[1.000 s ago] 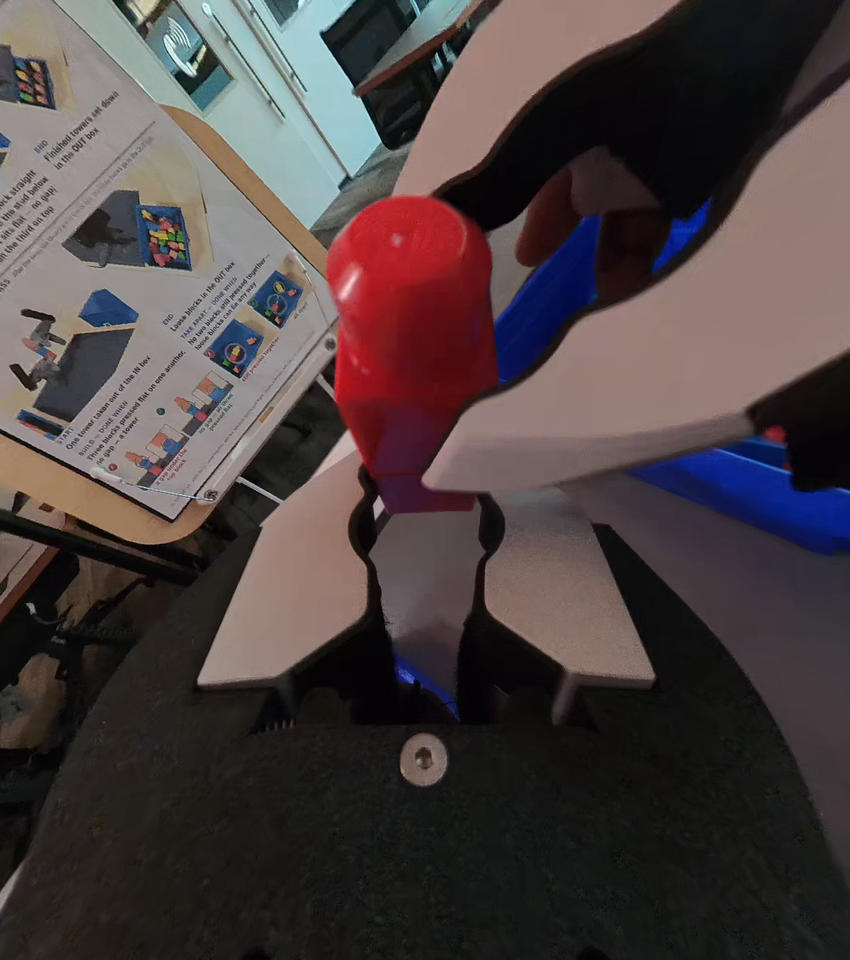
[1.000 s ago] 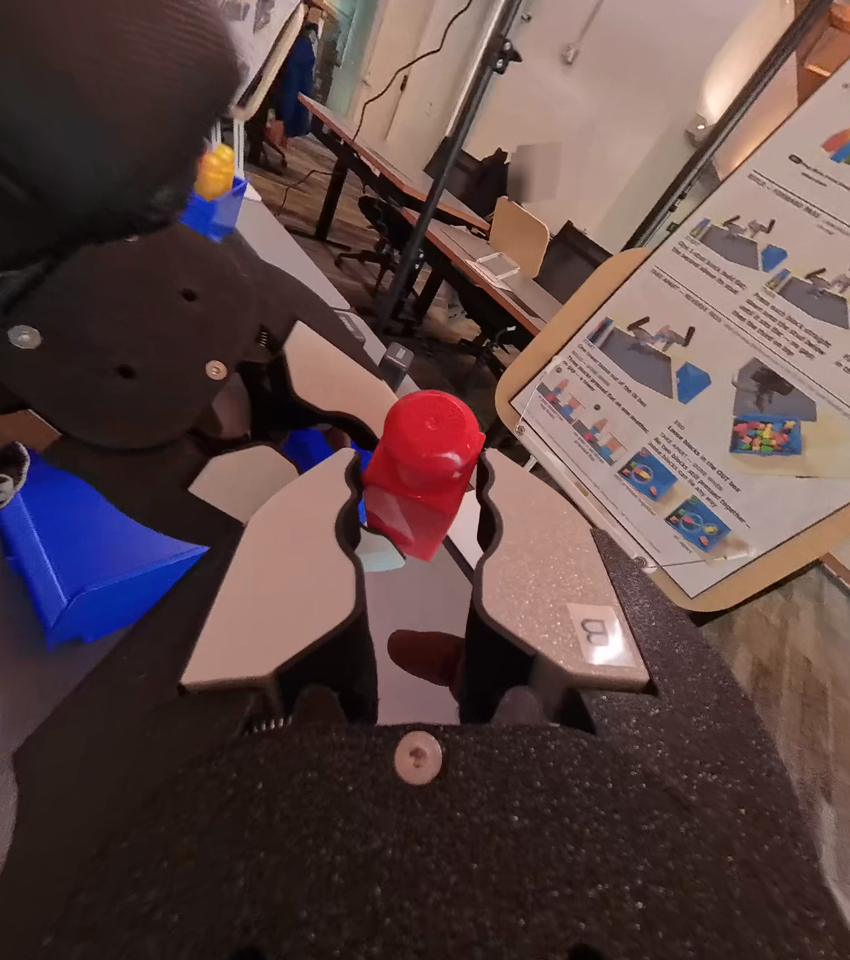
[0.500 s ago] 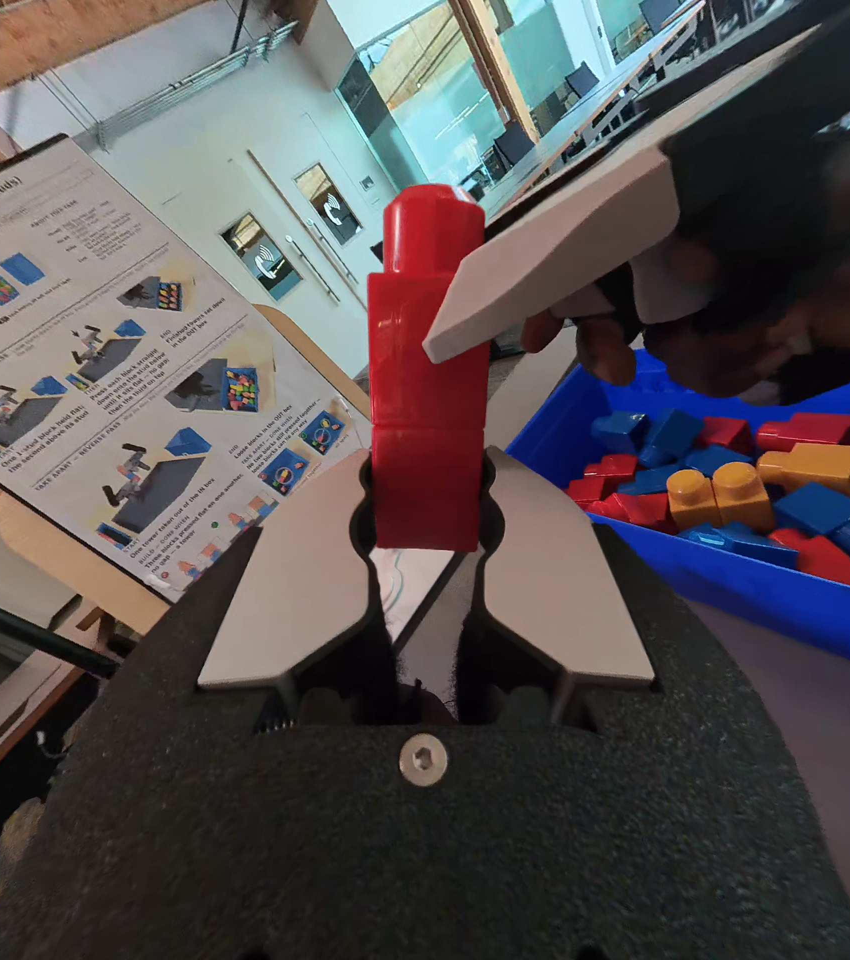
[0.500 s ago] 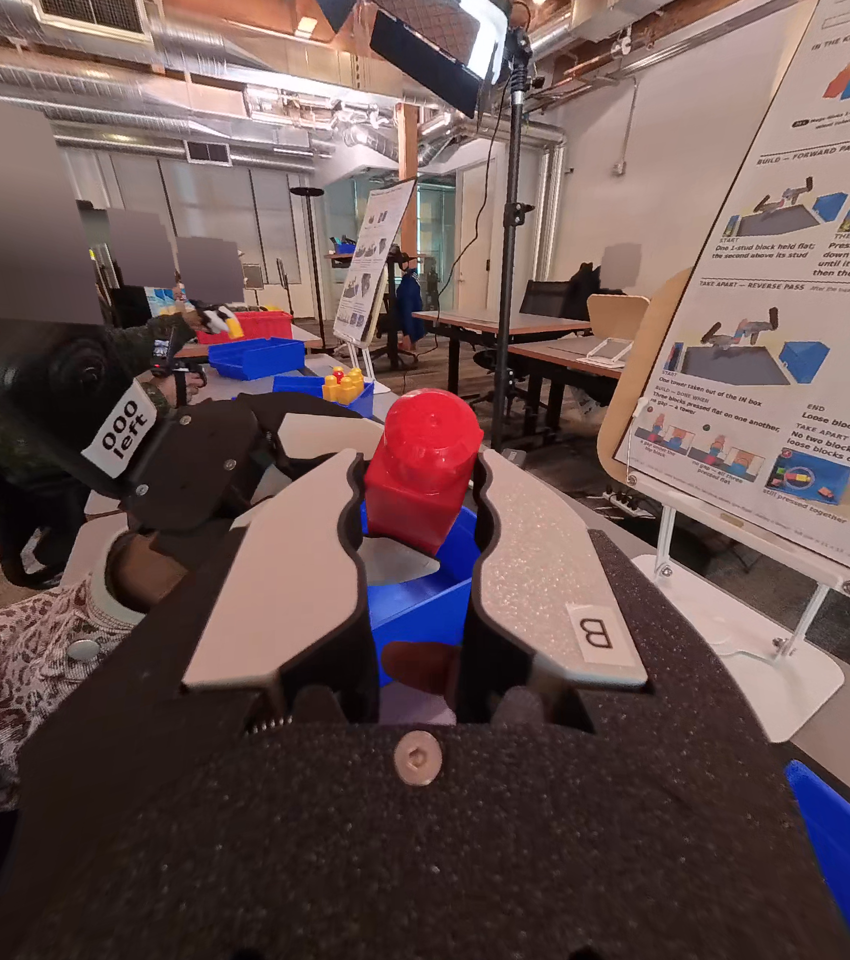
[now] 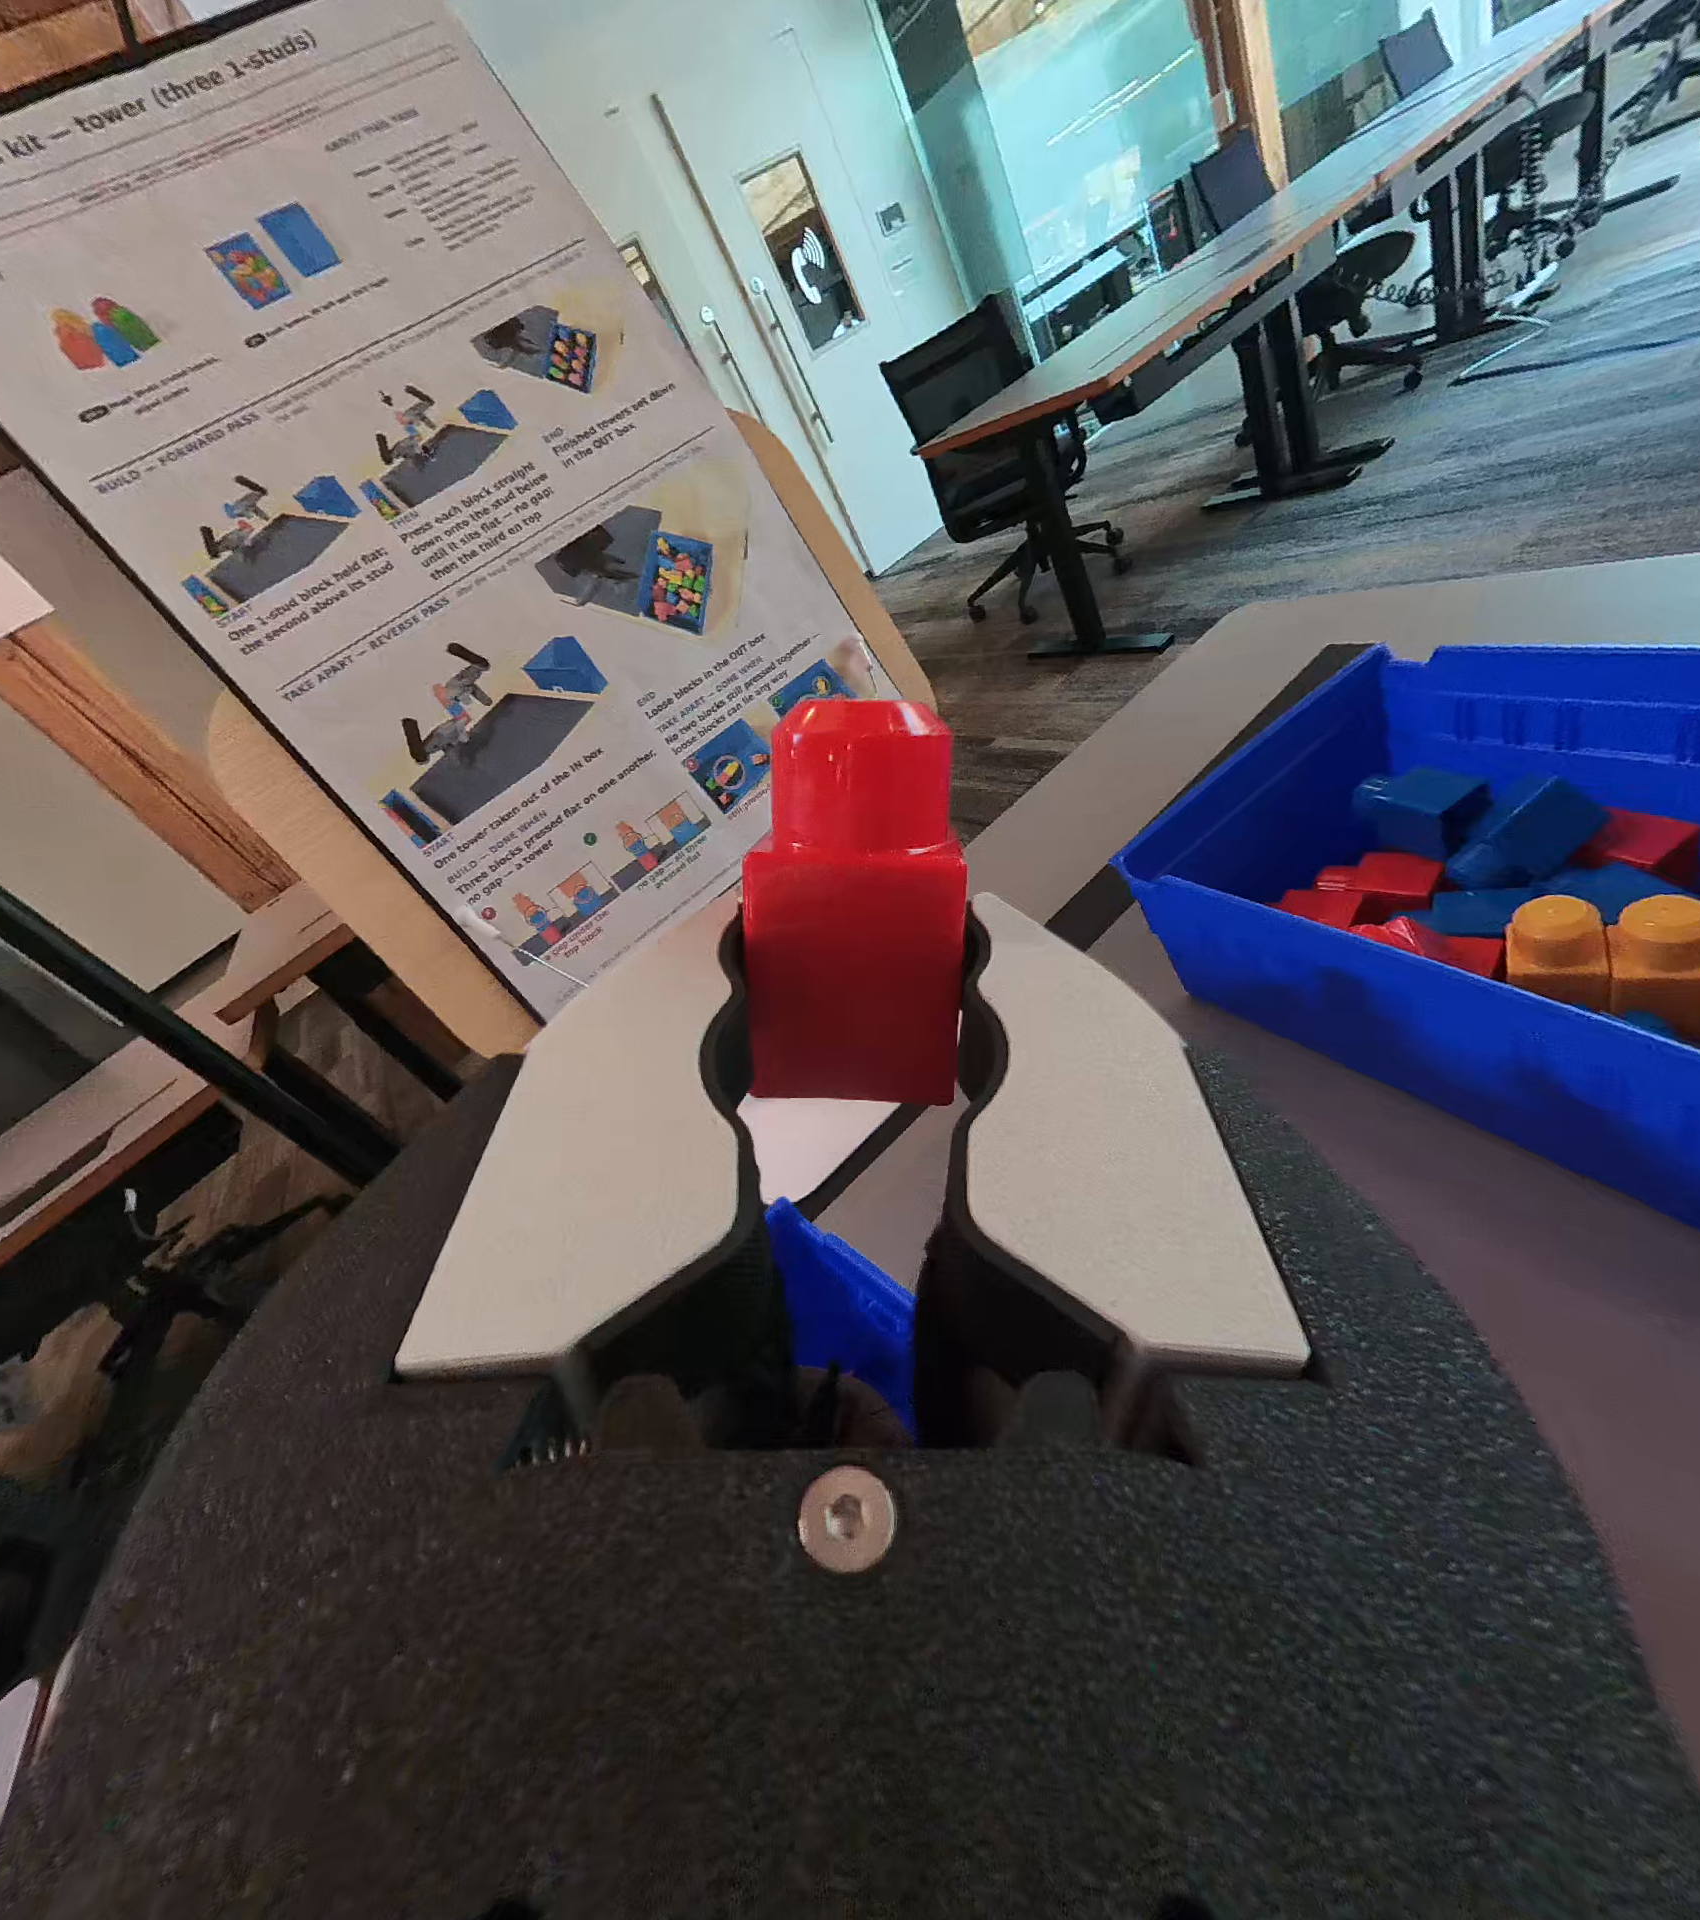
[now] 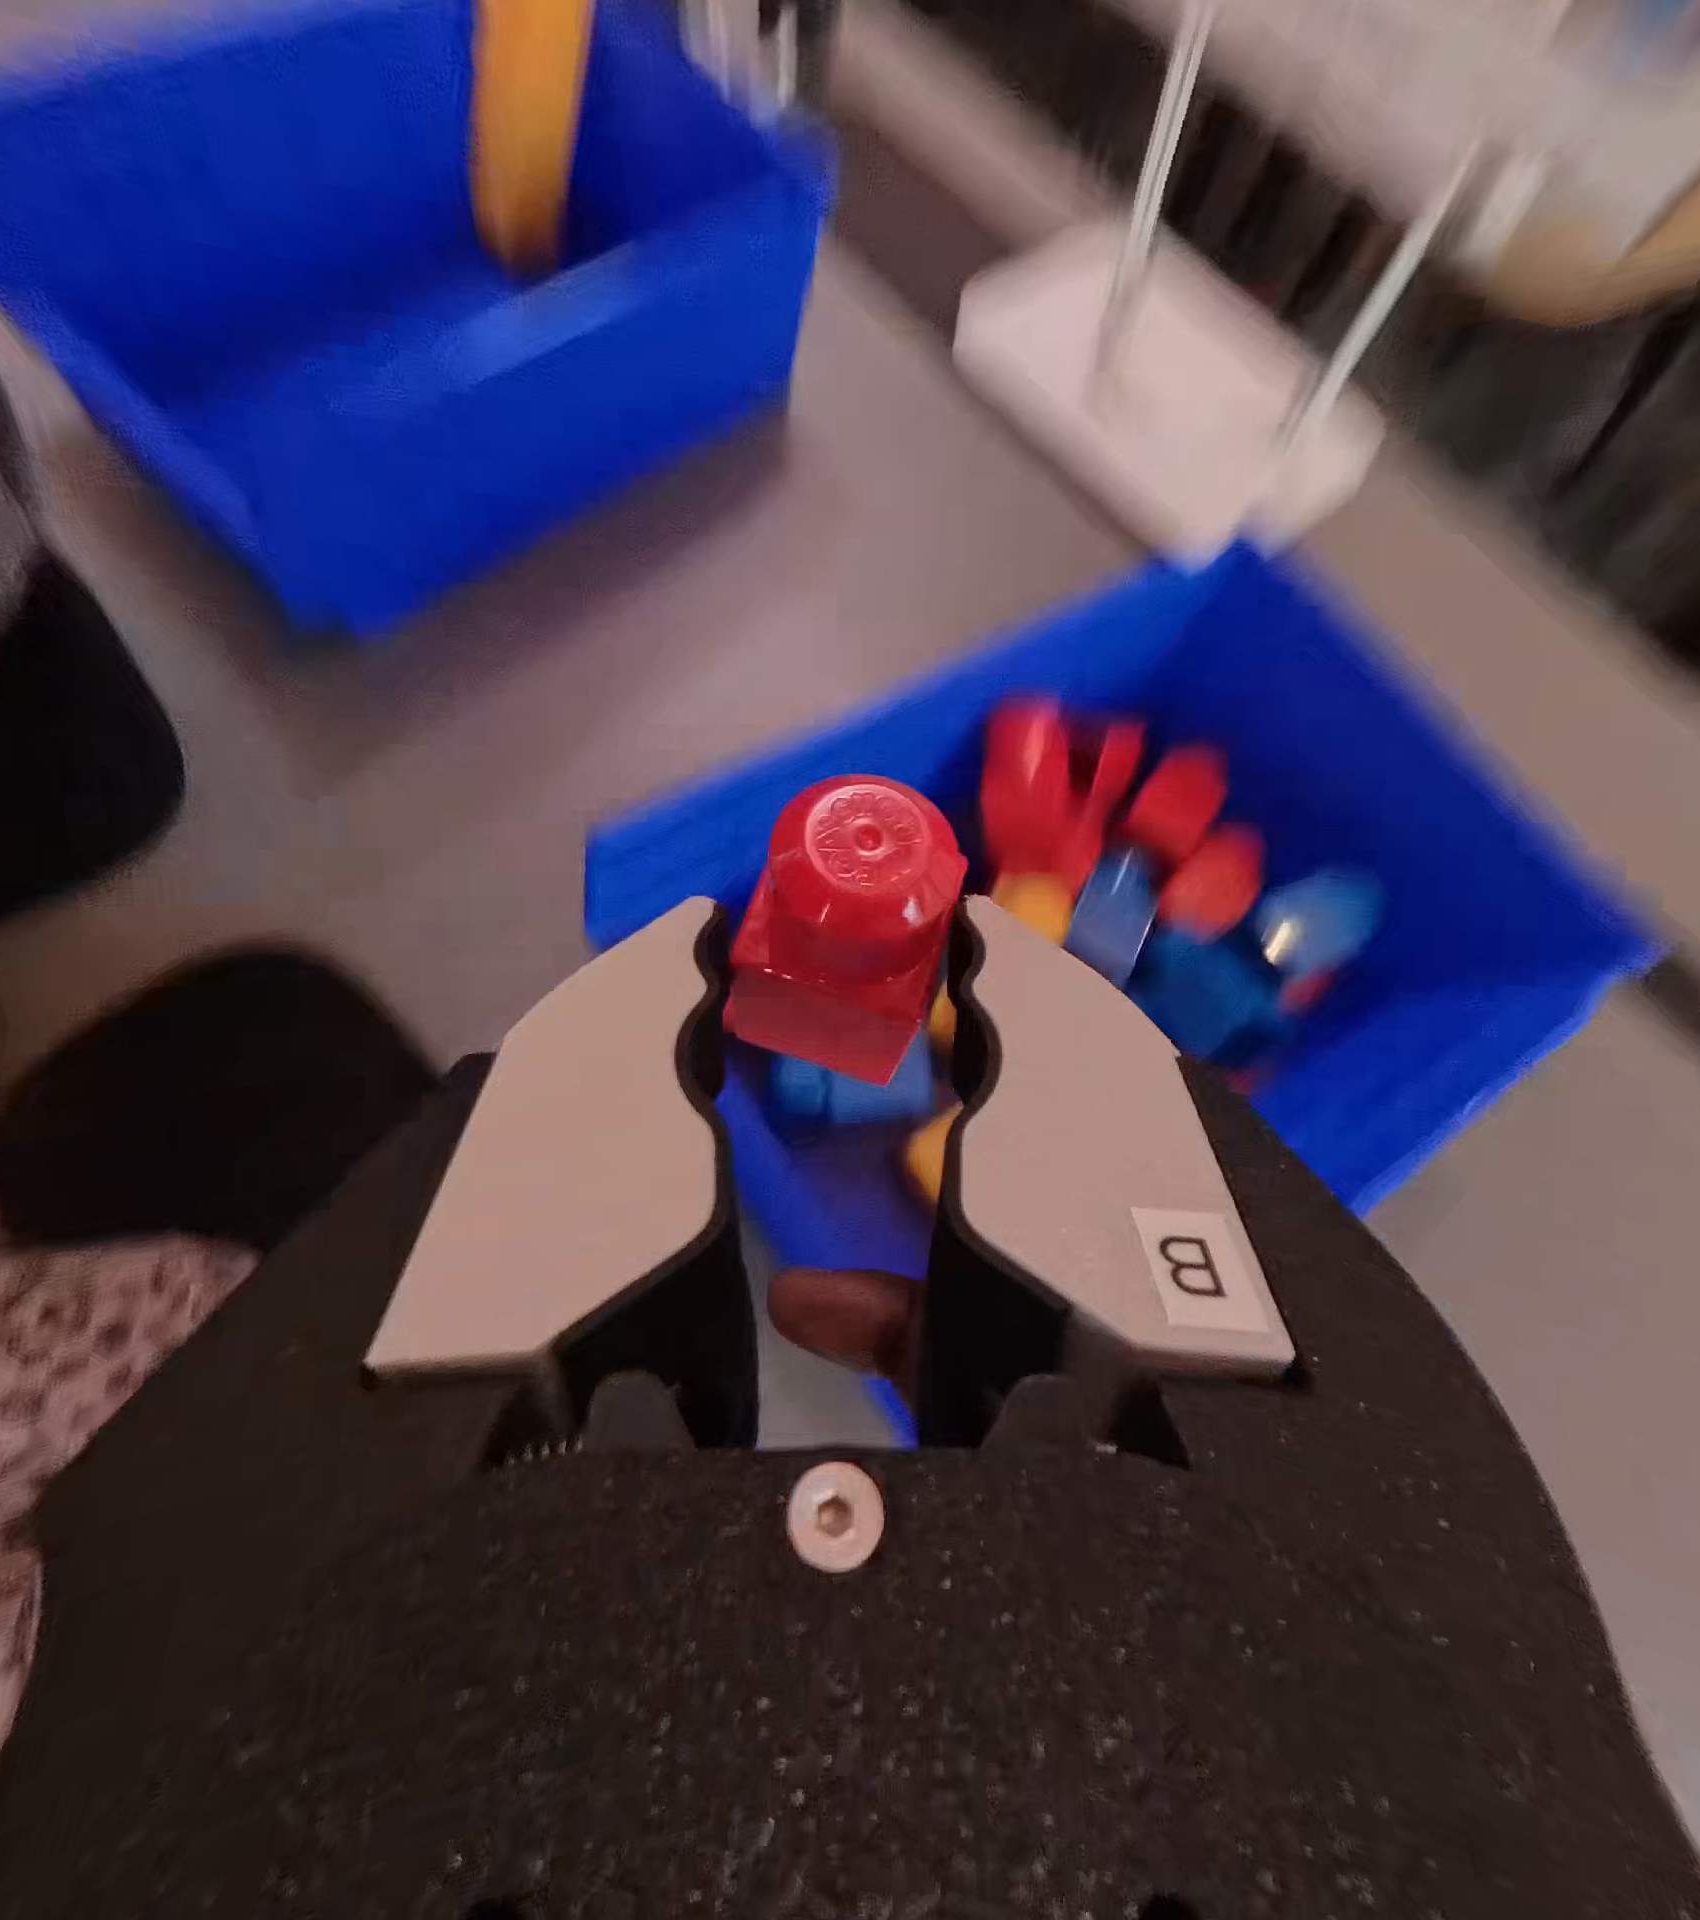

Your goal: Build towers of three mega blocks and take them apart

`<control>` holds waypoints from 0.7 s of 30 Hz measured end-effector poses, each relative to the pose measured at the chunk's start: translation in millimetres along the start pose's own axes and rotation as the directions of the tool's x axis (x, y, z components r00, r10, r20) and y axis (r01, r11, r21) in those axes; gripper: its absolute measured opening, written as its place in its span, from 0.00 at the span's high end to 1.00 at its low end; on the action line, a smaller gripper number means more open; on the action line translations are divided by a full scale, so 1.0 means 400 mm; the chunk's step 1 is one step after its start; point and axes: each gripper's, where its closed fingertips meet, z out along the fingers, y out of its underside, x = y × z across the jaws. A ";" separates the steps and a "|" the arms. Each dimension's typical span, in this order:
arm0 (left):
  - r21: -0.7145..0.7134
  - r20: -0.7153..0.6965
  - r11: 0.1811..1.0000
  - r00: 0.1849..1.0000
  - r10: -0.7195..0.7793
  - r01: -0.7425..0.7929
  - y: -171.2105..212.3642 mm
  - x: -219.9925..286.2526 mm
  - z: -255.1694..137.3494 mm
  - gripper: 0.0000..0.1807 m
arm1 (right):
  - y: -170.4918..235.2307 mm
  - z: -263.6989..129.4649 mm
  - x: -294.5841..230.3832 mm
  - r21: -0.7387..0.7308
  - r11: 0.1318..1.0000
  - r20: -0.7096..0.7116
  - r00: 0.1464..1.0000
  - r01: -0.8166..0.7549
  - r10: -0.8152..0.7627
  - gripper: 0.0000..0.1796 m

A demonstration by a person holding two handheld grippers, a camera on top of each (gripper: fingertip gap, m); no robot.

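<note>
left gripper (image 5: 851,1023): jaws squeeze one red block (image 5: 851,971) beside the blue bin (image 5: 1448,1049);
right gripper (image 6: 835,987): jaws squeeze another red block (image 6: 841,935) above the bin;
blocks: seem light, hard, smooth; grab flat sides

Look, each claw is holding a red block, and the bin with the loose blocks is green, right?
Almost. Each claw does hold a red block: the left claw grips one red block, and the right claw another. But the bin of loose blocks is blue, not green, as the left wrist view shows.
</note>
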 end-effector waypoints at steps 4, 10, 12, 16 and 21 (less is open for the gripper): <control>0.012 -0.013 1.000 0.999 -0.029 0.029 -0.003 0.000 -0.003 0.80 | 0.204 0.049 0.064 -0.440 0.844 -0.139 0.952 -0.307 0.274 0.78; 0.006 -0.015 1.000 1.000 -0.009 0.009 -0.004 0.006 -0.002 0.80 | 0.302 0.074 0.099 -0.539 0.720 -0.200 0.896 -0.438 0.396 0.78; 0.003 -0.021 1.000 1.000 -0.008 0.008 -0.002 0.010 0.001 0.80 | 0.326 0.076 0.101 -0.559 0.690 -0.204 0.883 -0.459 0.423 0.78; 0.000 -0.024 1.000 1.000 0.001 -0.001 -0.002 0.015 0.003 0.80 | 0.335 0.080 0.103 -0.562 0.675 -0.207 0.871 -0.479 0.446 0.78; 0.003 -0.040 1.000 0.999 0.001 -0.001 -0.005 0.021 0.002 0.80 | 0.333 0.076 0.106 -0.570 0.668 -0.235 0.873 -0.479 0.427 0.76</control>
